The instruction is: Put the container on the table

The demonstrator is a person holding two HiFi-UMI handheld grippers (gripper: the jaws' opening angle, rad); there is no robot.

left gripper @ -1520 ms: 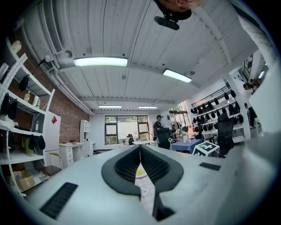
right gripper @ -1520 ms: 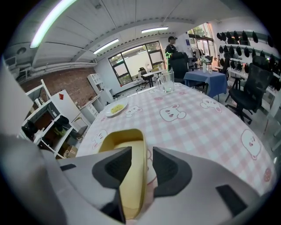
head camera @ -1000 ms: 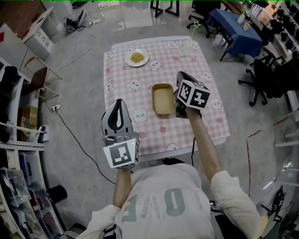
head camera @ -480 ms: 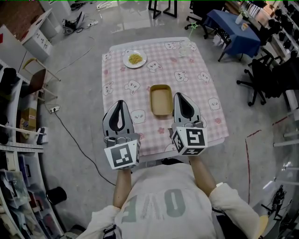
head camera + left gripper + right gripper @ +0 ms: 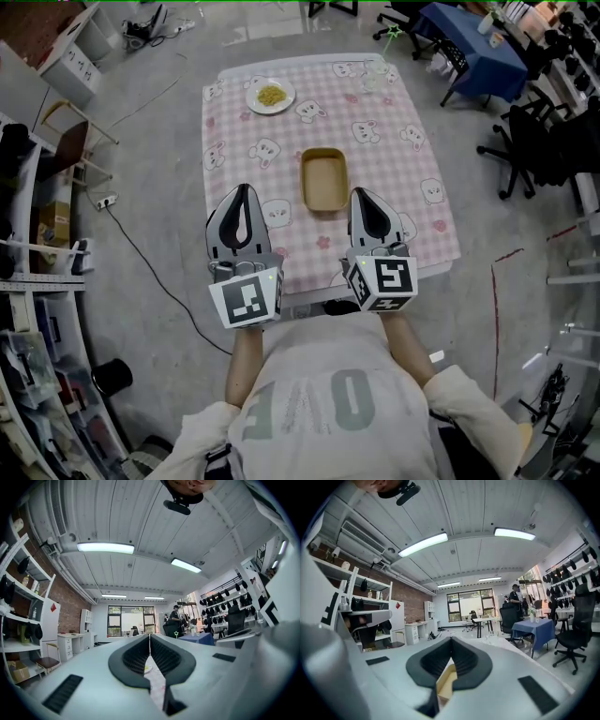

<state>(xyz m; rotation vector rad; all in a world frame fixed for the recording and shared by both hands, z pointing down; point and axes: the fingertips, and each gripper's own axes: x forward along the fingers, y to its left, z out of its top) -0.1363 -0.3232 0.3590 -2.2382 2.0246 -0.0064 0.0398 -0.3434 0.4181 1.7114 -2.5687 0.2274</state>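
Note:
A tan rectangular container [image 5: 323, 180] stands empty near the middle of the table, which is covered with a pink checked cloth [image 5: 403, 173]. Nothing holds it. My right gripper [image 5: 361, 193] hovers over the table's front part, just right of the container and nearer to me, jaws shut and empty. Between its closed jaws a strip of the container [image 5: 446, 679] shows in the right gripper view. My left gripper [image 5: 243, 190] is level with it over the front left of the table, also shut with nothing in it. In the left gripper view its tips [image 5: 149, 636] meet.
A white plate of yellow food [image 5: 270, 95] sits at the table's far left and a clear glass [image 5: 373, 77] at the far right. A blue-covered table [image 5: 473, 42] and office chairs [image 5: 553, 141] stand to the right, shelving [image 5: 28, 281] to the left, and a cable [image 5: 150, 272] runs across the floor.
My right gripper has drawn back from the container's right side toward me and rolled upright. The container stays on the table. The left gripper has hardly moved.

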